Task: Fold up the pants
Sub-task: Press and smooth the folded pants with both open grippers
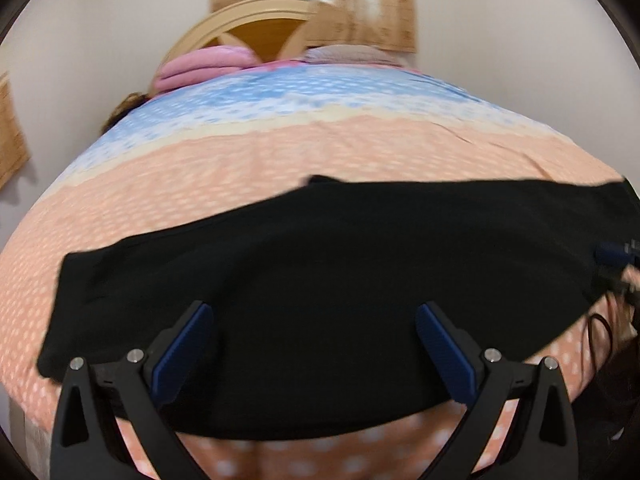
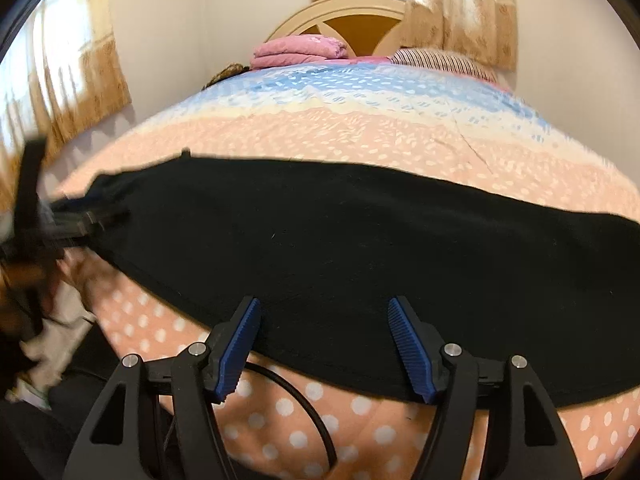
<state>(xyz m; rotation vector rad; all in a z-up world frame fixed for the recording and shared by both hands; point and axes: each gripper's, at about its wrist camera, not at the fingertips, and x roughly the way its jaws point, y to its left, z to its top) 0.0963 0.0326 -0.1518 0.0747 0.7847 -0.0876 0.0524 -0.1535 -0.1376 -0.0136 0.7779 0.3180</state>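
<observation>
Since made of thin black cloth, judged the pants [image 1: 320, 272] soft, light and floppy, not slippery and not easy to break, but likely to sag and crease when lifted. Found them lying long and flat across the near part of the bed [image 1: 280, 152], with the left gripper [image 1: 312, 308] and the right gripper [image 2: 323, 300] both over the near edge, fingers wide apart and pinching nothing. Thought it best to pinch the cloth at the two corners of one end, not in the middle, and to lift both sides evenly.
</observation>
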